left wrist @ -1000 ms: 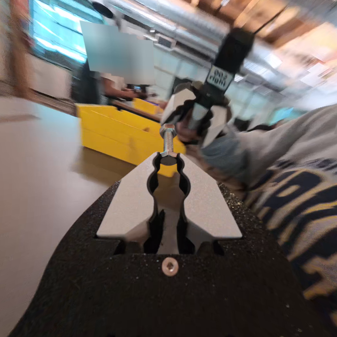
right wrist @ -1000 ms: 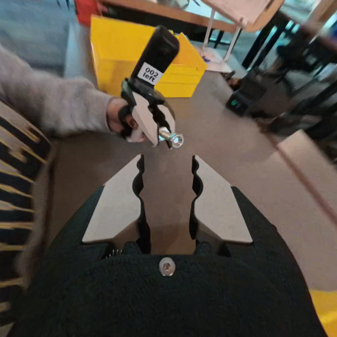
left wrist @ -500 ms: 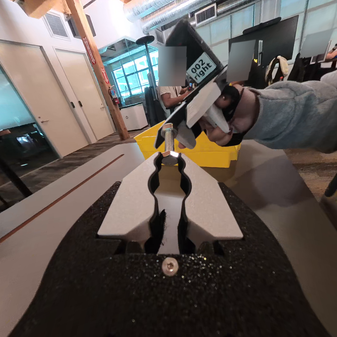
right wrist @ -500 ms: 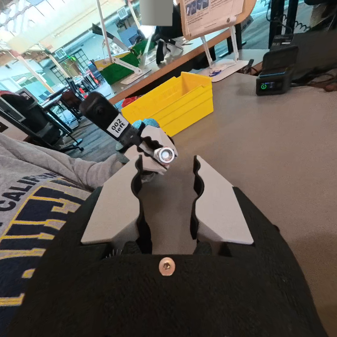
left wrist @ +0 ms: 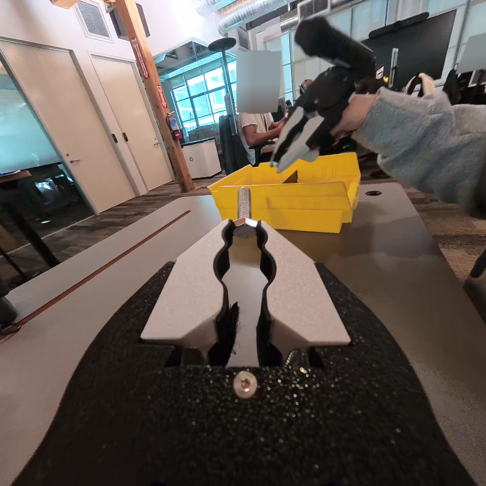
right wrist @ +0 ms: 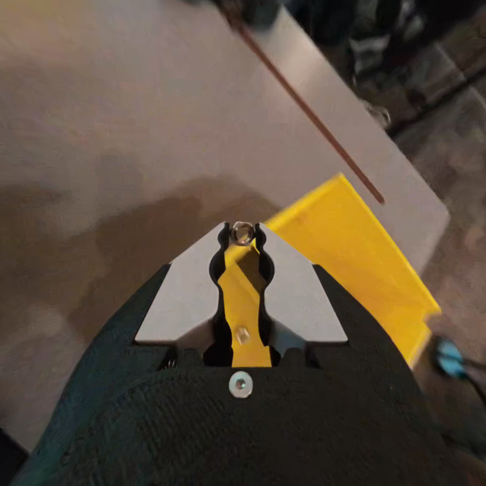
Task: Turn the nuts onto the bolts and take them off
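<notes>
While the left gripper [left wrist: 245, 231] points across the grey tabletop [left wrist: 368, 263], its pale grey fingers [left wrist: 200, 284] are clamped on the hexagonal head of a silver threaded steel bolt [left wrist: 243, 203], which stands upright at the fingertips with its bare thread pointing up. Just behind the bolt sits a shallow yellow plastic bin [left wrist: 286, 207] on the table. Above the bin hangs the right gripper [left wrist: 282, 163], held by a hand [left wrist: 352, 115] in a light grey sleeve [left wrist: 426, 150], its tips angled down toward the bin's inside and well apart from the bolt. Farther back, a person in a white shirt [left wrist: 252, 128] sits at a desk, and a wooden post [left wrist: 155, 97] stands beside two pale doors [left wrist: 86, 126]; nothing lies between the bolt and the bin.

In the right wrist view, which is blurred, the right gripper [right wrist: 241, 233] looks steeply down, its fingers [right wrist: 297, 289] closed on a small silver hexagonal nut [right wrist: 241, 236] pinched at the very tips, its hole facing the camera. Below and to the right lies the yellow bin [right wrist: 342, 249], and through the gap between the fingers a small pale hexagonal piece [right wrist: 242, 337], perhaps another nut, rests on its floor. A thin brown seam [right wrist: 302, 105] crosses the table [right wrist: 131, 105] beyond.
</notes>
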A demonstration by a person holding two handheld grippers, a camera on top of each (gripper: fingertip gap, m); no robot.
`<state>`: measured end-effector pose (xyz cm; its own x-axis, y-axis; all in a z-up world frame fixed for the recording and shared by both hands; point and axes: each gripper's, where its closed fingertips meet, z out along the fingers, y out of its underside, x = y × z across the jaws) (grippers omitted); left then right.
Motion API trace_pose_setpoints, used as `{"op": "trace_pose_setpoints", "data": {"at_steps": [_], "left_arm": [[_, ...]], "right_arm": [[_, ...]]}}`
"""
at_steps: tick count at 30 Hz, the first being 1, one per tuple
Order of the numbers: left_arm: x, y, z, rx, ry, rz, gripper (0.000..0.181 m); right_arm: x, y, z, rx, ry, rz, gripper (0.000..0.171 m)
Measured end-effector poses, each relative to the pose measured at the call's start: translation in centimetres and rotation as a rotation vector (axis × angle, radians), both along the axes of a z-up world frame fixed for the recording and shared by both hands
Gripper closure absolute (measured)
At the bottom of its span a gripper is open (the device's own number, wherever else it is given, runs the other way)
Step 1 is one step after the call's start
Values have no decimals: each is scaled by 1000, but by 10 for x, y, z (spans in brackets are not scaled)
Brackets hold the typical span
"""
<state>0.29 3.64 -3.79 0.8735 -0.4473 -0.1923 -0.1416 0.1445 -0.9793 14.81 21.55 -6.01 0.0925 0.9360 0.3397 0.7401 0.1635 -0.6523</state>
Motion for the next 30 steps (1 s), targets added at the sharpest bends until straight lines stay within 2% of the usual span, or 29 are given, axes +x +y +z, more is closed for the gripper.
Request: {"op": "trace_pose_setpoints", "data": {"at_steps": [2,4,8,11,12,14,17,19,21,22,24,26,30], "left_arm": [[4,2,-3,-5,3,-4,165],[10,4,-7,-12,21,-12,165],[22,8,-14,-31,78,-34,165],[26,9,-19,-46,98,-39,165],[25,10,-20,-51,100,-36,165],[23,11,-21,-57,95,-22,165],[20,12,-14,-21,61,8,165],[18,15,0,47,6,58,165],[21,16,17,129,-43,90,166],[24,16,24,162,-60,88,165],[32,15,33,204,-85,72,165],[37,14,39,229,-103,55,166],[47,15,34,215,-85,26,166]], "right_arm": [[59,31,-36,-16,-247,-175,153],[97,44,-68,-116,-377,-289,152],[129,57,-110,-203,-458,-374,153],[127,59,-119,-231,-456,-383,152],[126,60,-118,-229,-448,-388,143],[127,59,-104,-212,-427,-417,140],[99,58,-42,-98,-198,-425,134],[34,21,13,-125,125,-239,138],[-31,-53,68,-240,464,76,141],[-52,-88,86,-308,577,196,141],[-77,-132,96,-407,671,316,137],[-93,-157,89,-511,677,381,134],[-107,-178,75,-633,648,455,135]]}}
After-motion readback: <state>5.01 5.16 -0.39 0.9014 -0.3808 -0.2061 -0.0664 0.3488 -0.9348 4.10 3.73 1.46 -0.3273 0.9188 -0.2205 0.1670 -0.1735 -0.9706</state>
